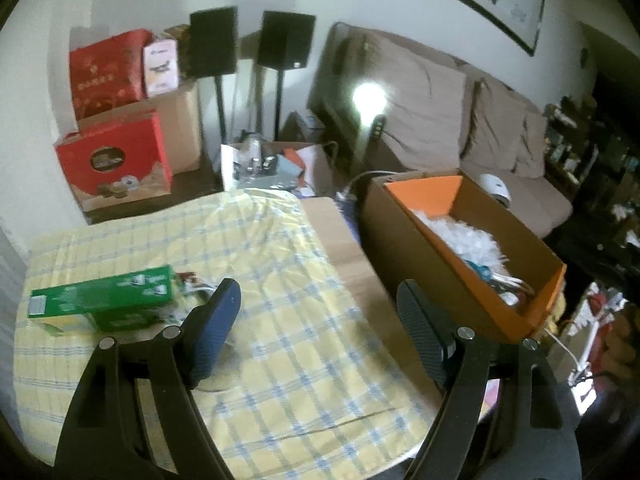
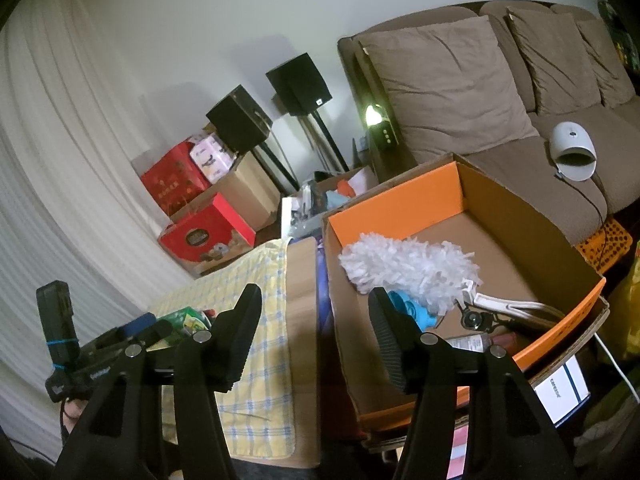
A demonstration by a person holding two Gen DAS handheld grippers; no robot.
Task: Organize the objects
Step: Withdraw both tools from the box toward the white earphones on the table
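A yellow checked cloth covers the table in a living room with a brown sofa. Red boxes and two black speakers stand behind. The left gripper hangs open and empty over the cloth. A green box lies just left of it. The right gripper is open too, at the cardboard box holding a white duster.
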